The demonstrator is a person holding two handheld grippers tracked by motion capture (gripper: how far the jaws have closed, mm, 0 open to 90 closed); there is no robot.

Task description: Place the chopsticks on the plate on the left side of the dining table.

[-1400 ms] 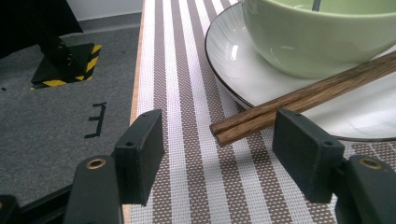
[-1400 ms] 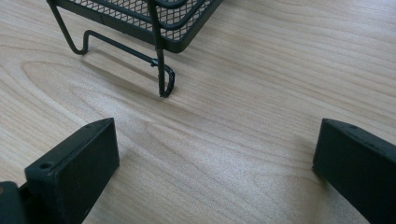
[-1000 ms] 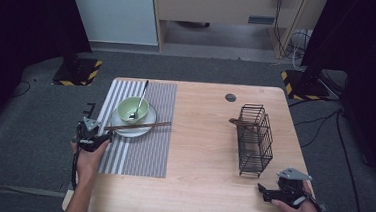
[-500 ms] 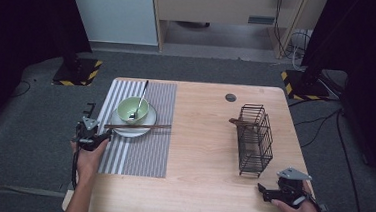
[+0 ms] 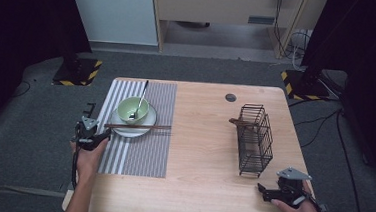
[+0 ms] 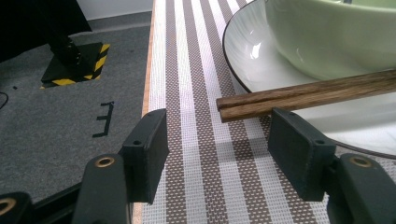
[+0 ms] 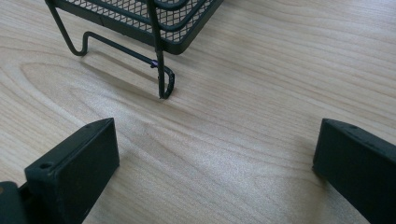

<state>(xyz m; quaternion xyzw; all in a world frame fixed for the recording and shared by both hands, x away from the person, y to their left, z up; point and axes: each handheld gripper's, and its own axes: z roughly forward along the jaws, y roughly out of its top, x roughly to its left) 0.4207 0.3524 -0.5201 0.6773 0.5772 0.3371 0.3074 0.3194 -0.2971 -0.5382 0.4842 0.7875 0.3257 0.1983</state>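
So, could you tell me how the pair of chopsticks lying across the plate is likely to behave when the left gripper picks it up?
The chopsticks look like stiff wood, so they probably won't bend. They are two separate sticks side by side, so one may slip or scissor out. Gripped near their ends by the left gripper, the long part over the plate would likely droop.

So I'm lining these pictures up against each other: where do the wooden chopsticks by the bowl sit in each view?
High view: the chopsticks lie level across the near rim of the plate, left of centre.
Left gripper view: the chopsticks enter from the right edge, tips just above the gap between the claw's jaws.
Right gripper view: not in it.
Shared landmark: the striped placemat.
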